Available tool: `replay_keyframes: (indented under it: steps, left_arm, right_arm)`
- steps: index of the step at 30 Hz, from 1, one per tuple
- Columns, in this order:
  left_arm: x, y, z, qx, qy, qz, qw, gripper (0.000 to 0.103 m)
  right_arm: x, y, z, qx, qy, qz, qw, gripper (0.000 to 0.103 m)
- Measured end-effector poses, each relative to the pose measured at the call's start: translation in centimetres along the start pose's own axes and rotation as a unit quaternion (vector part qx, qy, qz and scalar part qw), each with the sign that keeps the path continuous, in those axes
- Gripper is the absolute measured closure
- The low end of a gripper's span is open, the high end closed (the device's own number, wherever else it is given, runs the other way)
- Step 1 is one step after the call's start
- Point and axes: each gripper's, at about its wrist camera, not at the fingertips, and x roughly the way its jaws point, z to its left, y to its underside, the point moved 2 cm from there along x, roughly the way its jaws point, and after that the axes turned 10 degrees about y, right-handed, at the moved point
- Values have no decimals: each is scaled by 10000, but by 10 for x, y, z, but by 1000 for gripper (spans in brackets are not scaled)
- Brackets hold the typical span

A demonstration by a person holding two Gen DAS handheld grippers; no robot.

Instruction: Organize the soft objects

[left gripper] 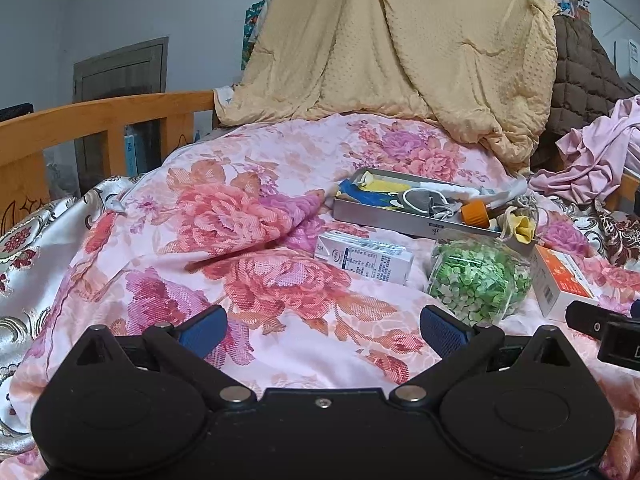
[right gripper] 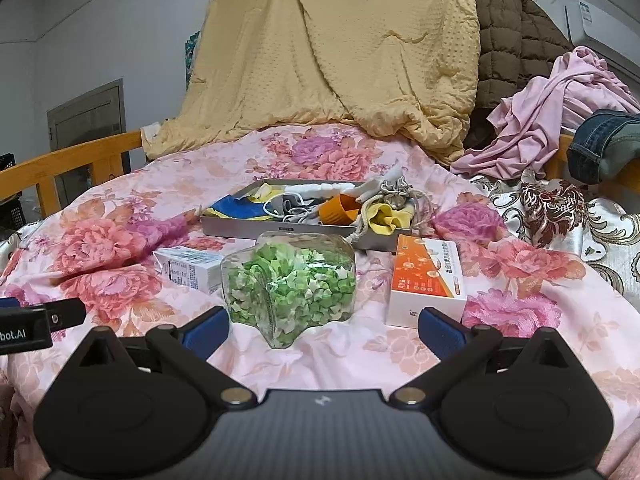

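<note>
1. Soft objects (right gripper: 304, 204) lie piled in a shallow grey metal tray (right gripper: 240, 228): blue and yellow cloth, grey and white fabric pieces with white cords, a crumpled yellow cloth (right gripper: 386, 216) and a rope-like beige string that hangs over the near right rim.
2. An orange ribbed plastic cup (right gripper: 340, 210) lies on its side among them, with its mouth to the right.
3. The tray stands near the middle of the bed, and its long axis runs left to right across the views.
4. Just in front of the tray lies a clear plastic bag (right gripper: 290, 284), rounded and full of small green and white pieces.
5. A white carton (right gripper: 190, 268) with blue print lies flat to the left of the bag, and an orange and white box (right gripper: 428, 280) lies to its right, with its long axis pointing toward the tray.
6. The bed is covered with a glossy pink floral quilt (left gripper: 260, 240), wrinkled into folds; a wooden rail (left gripper: 108, 116) runs along its left edge.
7. At the far end hang a dotted beige blanket (right gripper: 340, 60) and a brown quilted one (right gripper: 512, 48); crumpled pink cloth (right gripper: 560, 112) lies at the far right.
8. The left gripper (left gripper: 322, 330) and the right gripper (right gripper: 322, 330) hover low over the near part of the bed, both with blue-padded fingers spread wide and nothing between them.
</note>
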Motion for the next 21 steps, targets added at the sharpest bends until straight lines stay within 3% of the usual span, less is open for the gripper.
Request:
replay_keyframes:
  steps: [21]
  left_arm:
    - [1,1,-3,132,17,11,9999,1]
  right_arm:
    - [6,2,-1,42,-18,150,9999,0]
